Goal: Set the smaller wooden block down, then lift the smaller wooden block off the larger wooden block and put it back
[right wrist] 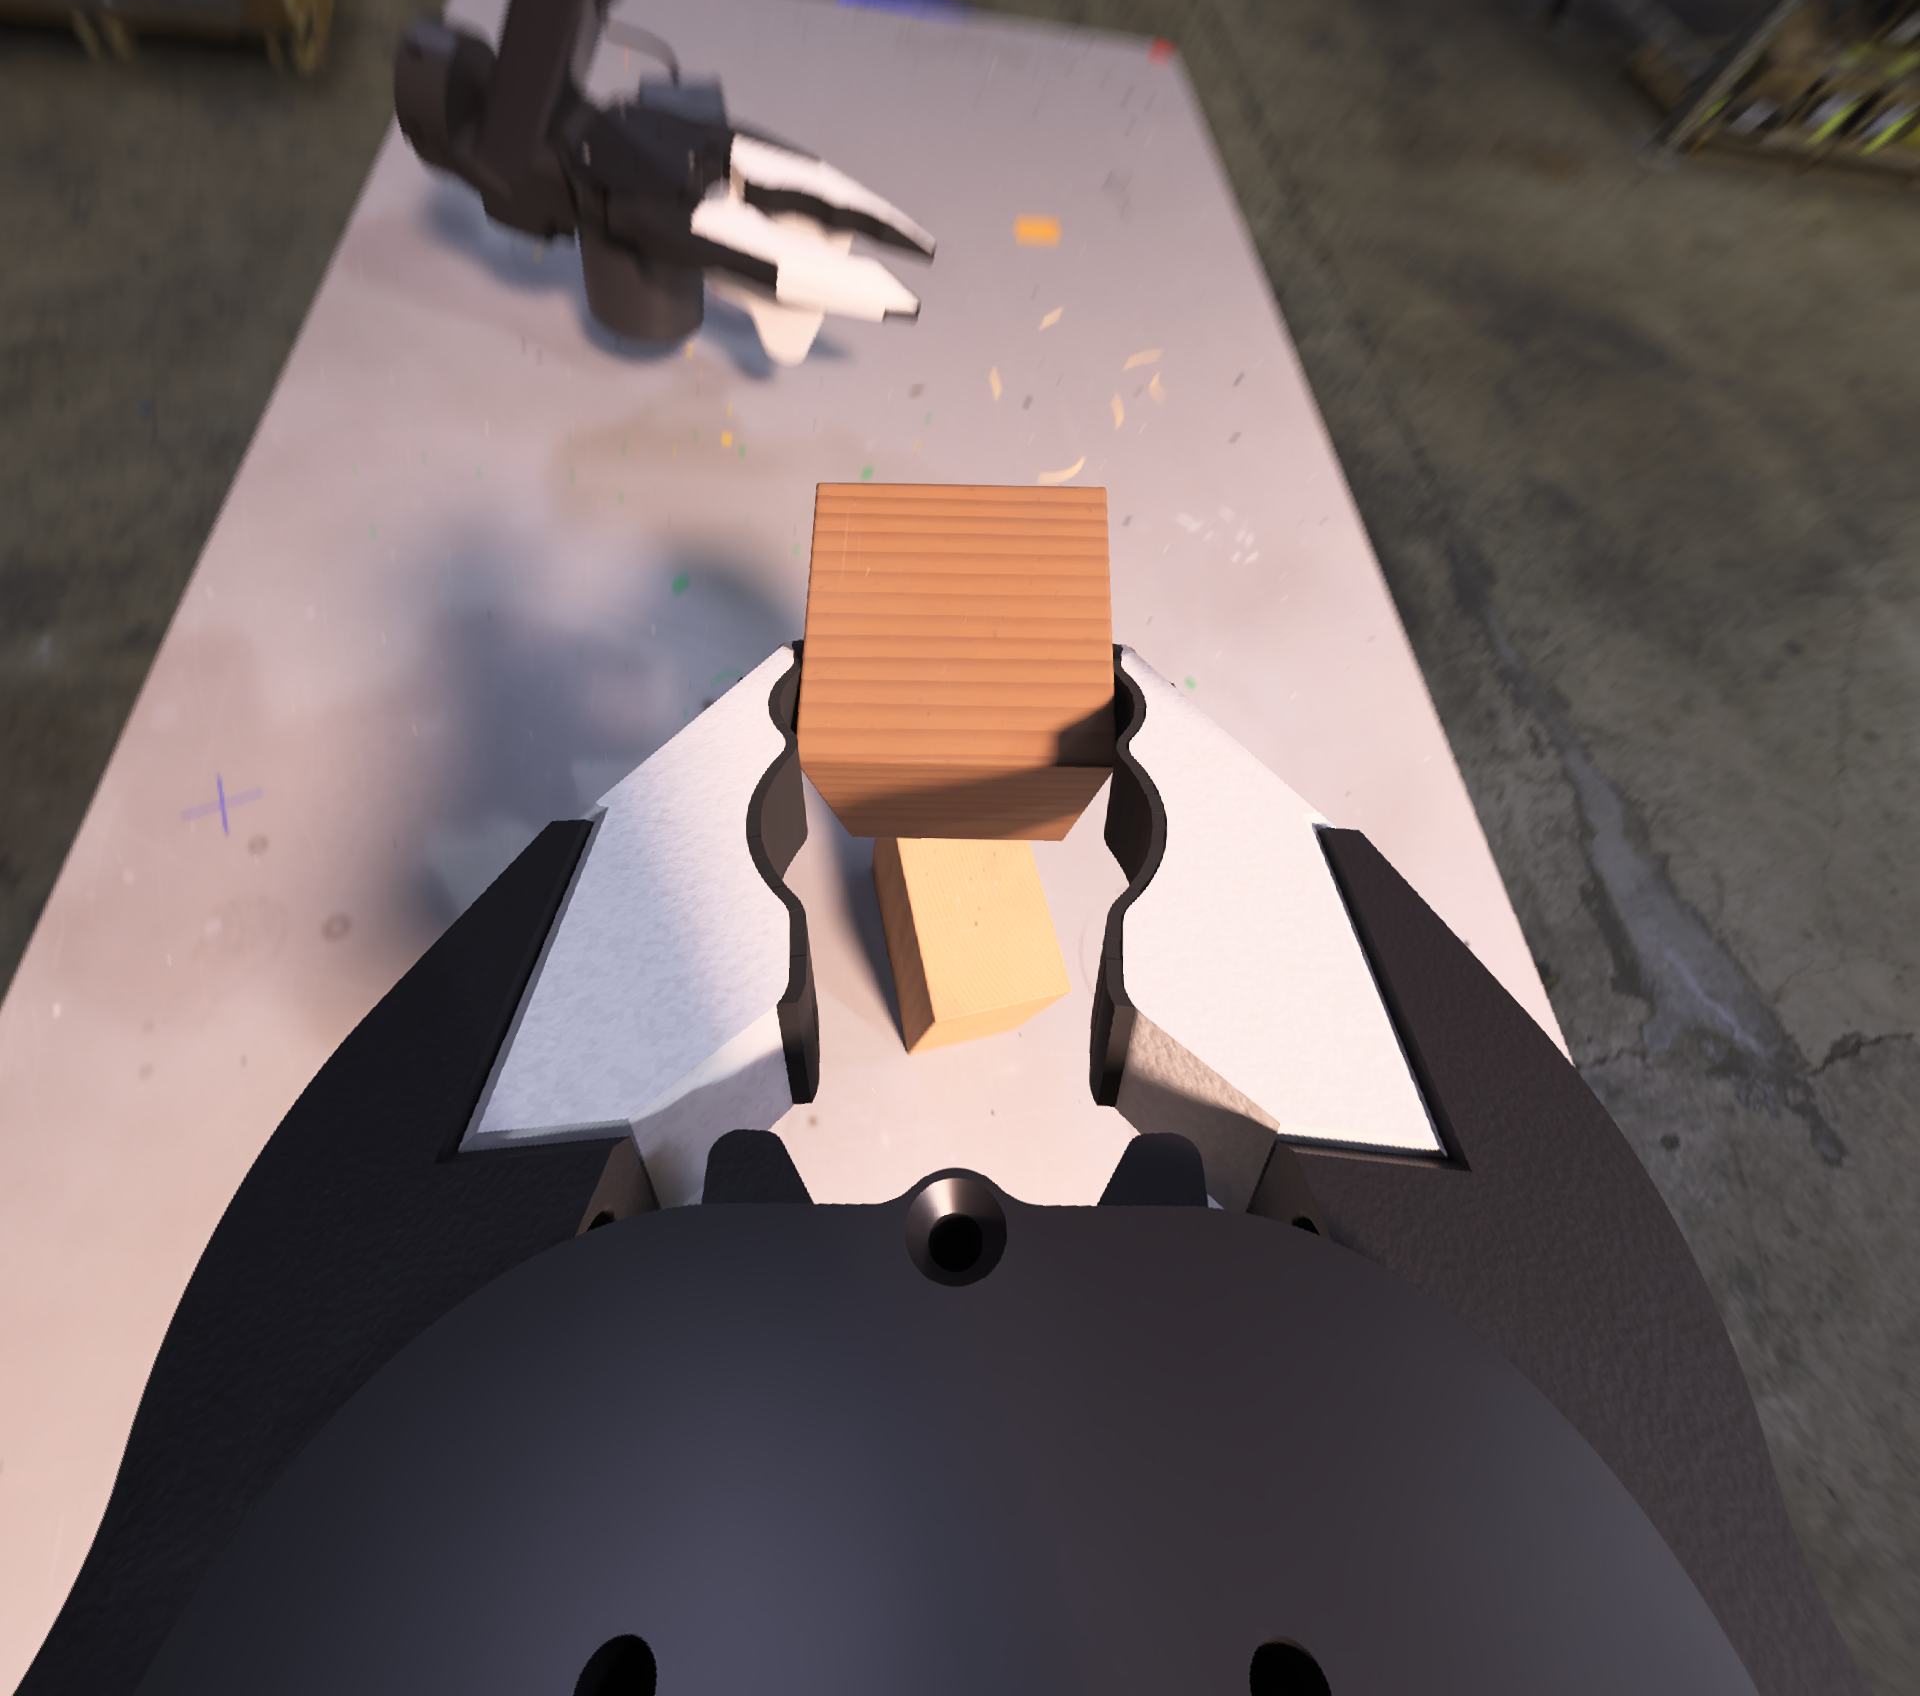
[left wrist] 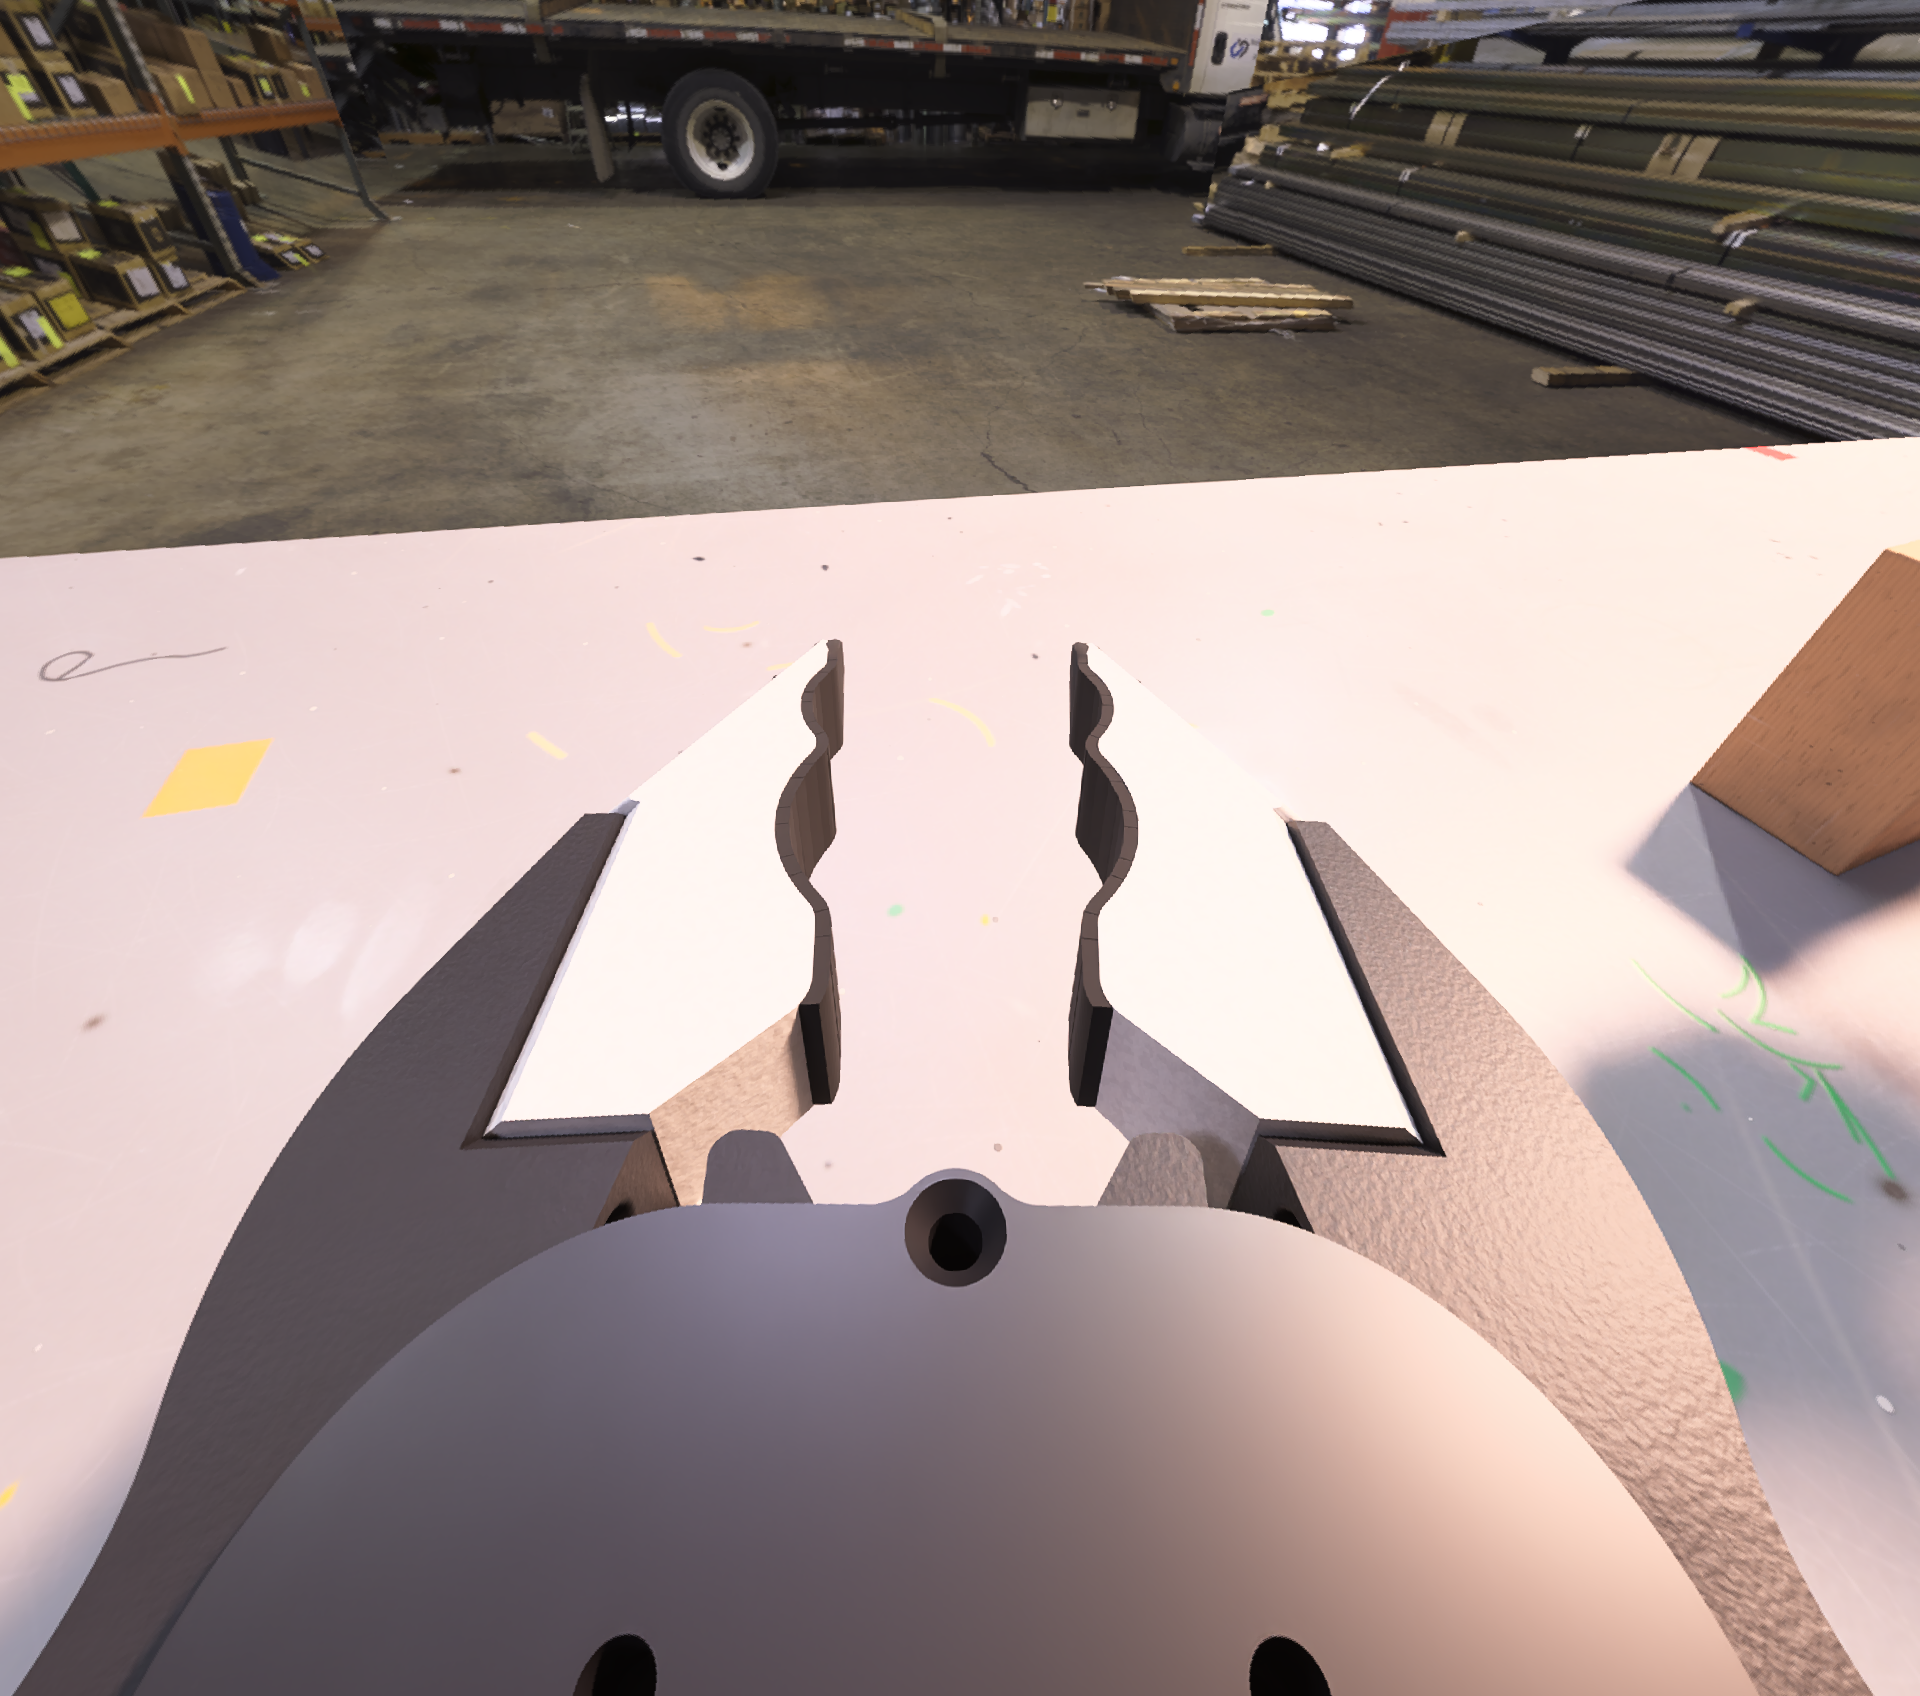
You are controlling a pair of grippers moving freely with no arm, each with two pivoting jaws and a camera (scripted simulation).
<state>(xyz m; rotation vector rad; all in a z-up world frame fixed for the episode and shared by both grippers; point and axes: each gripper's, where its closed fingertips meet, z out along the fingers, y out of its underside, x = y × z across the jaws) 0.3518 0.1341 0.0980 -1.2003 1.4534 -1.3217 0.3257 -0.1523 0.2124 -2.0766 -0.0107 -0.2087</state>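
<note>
1. While the right gripper [right wrist: 956, 711] looks down on the table [right wrist: 312, 815], its fingers [right wrist: 675, 825] are clamped on the two side faces of a darker wooden block [right wrist: 956, 659], one finger touching each side.
2. Darker block: roughly cube-shaped, no clear long axis; grain lines run across, from finger to finger. It is held clear above the table.
3. A paler wooden block [right wrist: 971, 945] lies on the table directly under the darker block, partly hidden by it. Its long axis runs roughly along the gripper's fingers, skewed slightly. Which block is the larger I cannot tell.
4. Left gripper [left wrist: 956, 659]: fingers apart, nothing between them, over bare table [left wrist: 312, 919]. From there the darker block [left wrist: 1829, 732] sits off to the right, cut by the frame edge.
5. From the right wrist view the left gripper [right wrist: 904, 275] is well beyond the darker block, to the left, above the table.
</note>
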